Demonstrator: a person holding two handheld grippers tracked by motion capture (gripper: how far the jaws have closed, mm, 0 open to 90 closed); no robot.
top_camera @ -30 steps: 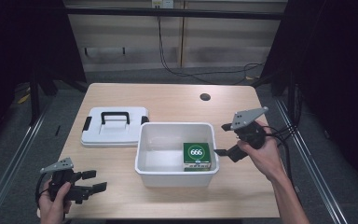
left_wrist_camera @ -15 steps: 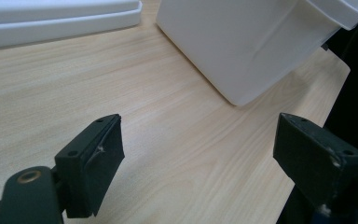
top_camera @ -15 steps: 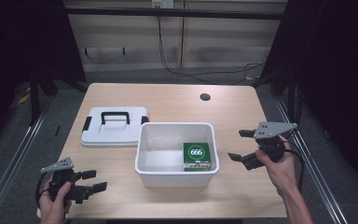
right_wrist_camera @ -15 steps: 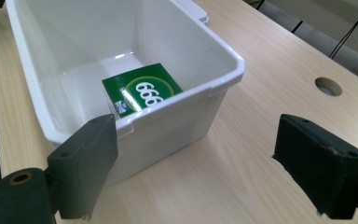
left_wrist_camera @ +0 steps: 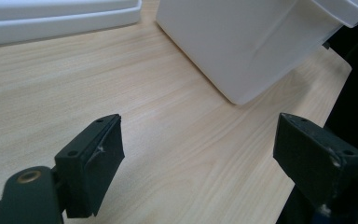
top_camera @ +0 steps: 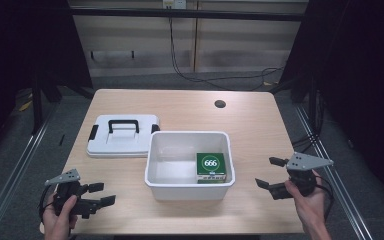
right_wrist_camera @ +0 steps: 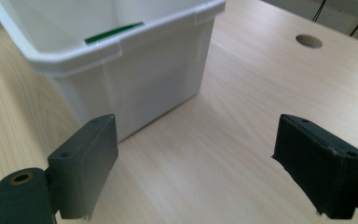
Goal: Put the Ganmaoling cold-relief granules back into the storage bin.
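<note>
Left gripper (top_camera: 100, 194): jaws wide, empty, low at the table's (top_camera: 190, 107) near-left corner. Lid (top_camera: 122, 136): flat, just left-rear of the bin. Bin (top_camera: 189, 186): centre, holding a green box (top_camera: 211, 167) in its right end. Right gripper (top_camera: 272, 172): jaws wide, empty, near the bin's right side.

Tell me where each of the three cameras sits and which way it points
High view: above the person's side, looking forward and down on the table; both hands show.
Left gripper view: on the left gripper, facing the white tub; open jaws.
Right gripper view: on the right gripper, facing the tub; open jaws.
All three share the tub.
</note>
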